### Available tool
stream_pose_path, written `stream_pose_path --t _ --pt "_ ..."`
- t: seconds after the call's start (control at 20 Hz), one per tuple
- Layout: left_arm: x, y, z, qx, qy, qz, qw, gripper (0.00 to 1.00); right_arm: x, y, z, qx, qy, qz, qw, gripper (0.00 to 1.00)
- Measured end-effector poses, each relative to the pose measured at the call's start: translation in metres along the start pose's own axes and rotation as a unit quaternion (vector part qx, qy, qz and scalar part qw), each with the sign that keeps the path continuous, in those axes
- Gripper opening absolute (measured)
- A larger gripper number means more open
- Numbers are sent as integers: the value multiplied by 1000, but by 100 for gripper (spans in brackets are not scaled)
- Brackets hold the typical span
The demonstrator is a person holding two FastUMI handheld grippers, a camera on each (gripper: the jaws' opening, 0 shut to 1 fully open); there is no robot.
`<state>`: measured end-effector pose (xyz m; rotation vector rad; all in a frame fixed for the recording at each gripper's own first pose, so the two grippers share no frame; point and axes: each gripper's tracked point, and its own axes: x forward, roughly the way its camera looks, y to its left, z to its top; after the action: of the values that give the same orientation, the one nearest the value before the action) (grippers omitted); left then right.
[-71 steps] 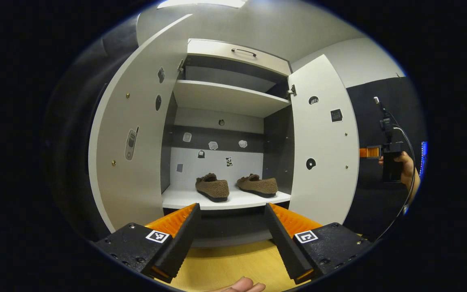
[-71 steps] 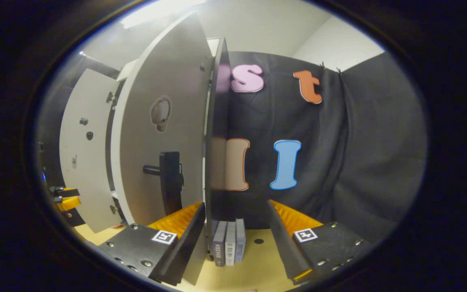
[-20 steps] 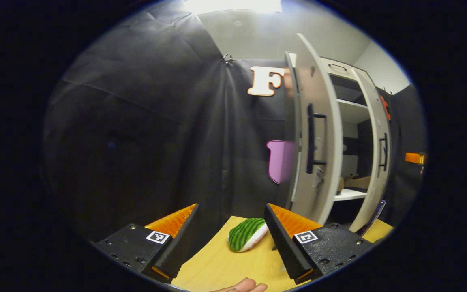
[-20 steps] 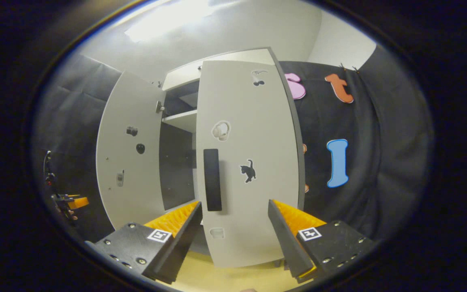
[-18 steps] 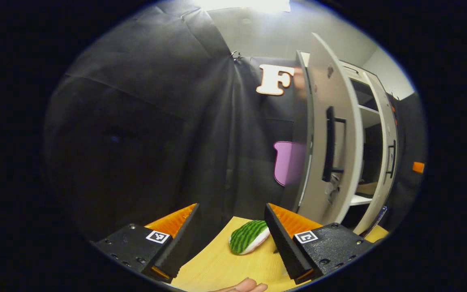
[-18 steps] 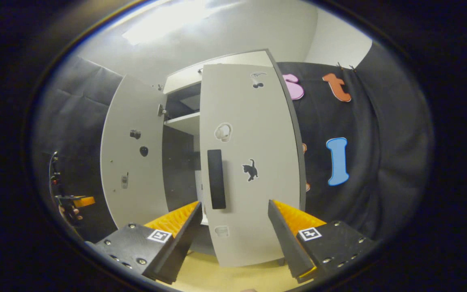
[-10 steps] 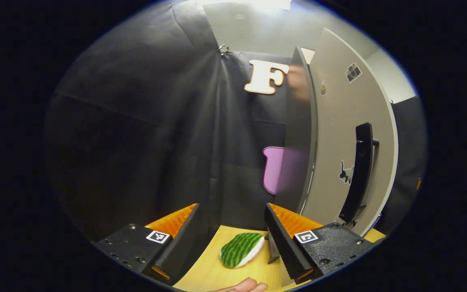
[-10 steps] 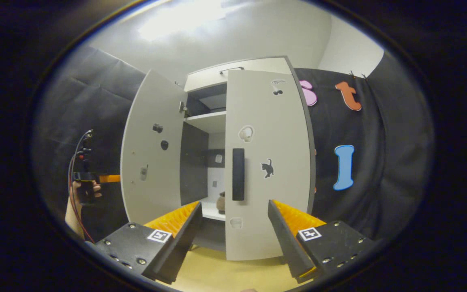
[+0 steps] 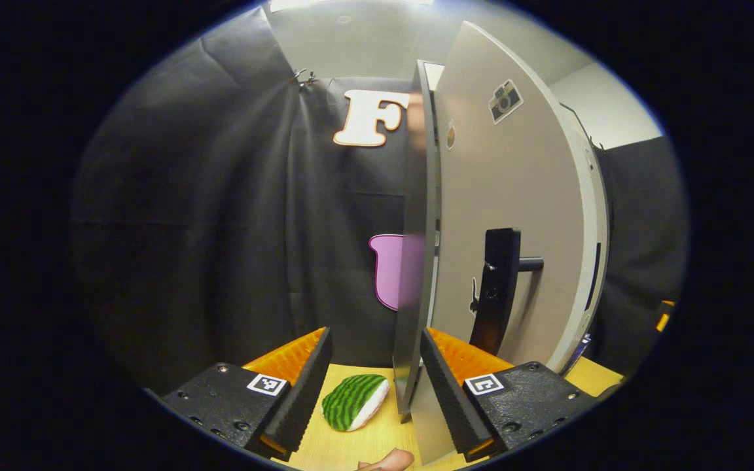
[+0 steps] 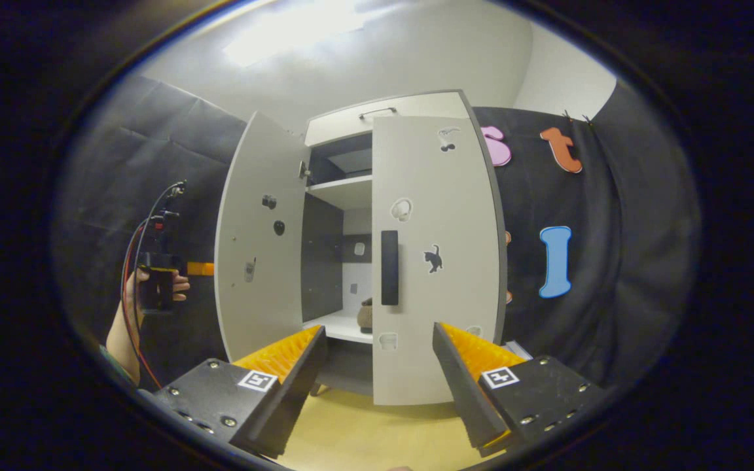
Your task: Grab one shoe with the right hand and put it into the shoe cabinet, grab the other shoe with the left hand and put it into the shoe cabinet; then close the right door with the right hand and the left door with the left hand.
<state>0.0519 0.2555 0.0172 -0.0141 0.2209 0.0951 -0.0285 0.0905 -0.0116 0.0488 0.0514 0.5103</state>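
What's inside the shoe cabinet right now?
Through the gap beside the closed right door, one brown shoe sits on the lower shelf. That door covers the rest, so the second shoe can't be confirmed.

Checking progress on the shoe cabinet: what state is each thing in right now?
Right door: looks shut.
Left door: open.
Shoe: on the shelf inside.
Left tongs: open, at left door's edge.
Right tongs: open, empty.

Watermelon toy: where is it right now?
In the left gripper view, the watermelon toy lies on the wooden floor between the left gripper fingers, just left of the left door edge.
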Motion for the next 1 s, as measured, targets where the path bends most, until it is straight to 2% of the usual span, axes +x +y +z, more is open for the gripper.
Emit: stream_pose_path --t 0.15,0.2,0.25,0.3,0.35,0.55,0.8,0.85,0.9,0.95,1.0 --pt "-1 -17 5 21 0 5 1000 82 -8 -9 0 8 -4 -8 1000 97" --pt "2 -25 4 24 3 1 1000 86 -9 -14 -1 7 -3 -14 1000 98" --pt "4 -31 2 25 3 -4 1000 82 -9 -19 -2 3 -2 -22 1000 97" --pt "9 -37 3 24 2 -9 1000 85 -9 -24 -2 -1 -3 -28 1000 95" --pt "9 -42 3 23 1 -12 1000 82 -8 -28 -4 -3 -2 -33 999 98" --pt "11 -67 1 8 -2 -26 1000 85 -8 -33 -13 -2 14 -46 999 98" --pt "7 -72 -1 16 -7 -5 1000 82 -4 -30 -16 -21 18 -66 997 98" --pt "7 -72 0 19 -8 0 1000 87 -2 -28 -17 -20 18 -67 997 98" --pt "7 -73 0 19 -7 3 1000 82 1 -28 -16 -21 17 -69 997 97" --pt "7 -75 -1 14 -6 3 1000 85 2 -28 -16 -22 17 -72 997 98" --pt "8 -77 -1 9 -6 0 1000 82 5 -28 -16 -21 18 -74 997 98"
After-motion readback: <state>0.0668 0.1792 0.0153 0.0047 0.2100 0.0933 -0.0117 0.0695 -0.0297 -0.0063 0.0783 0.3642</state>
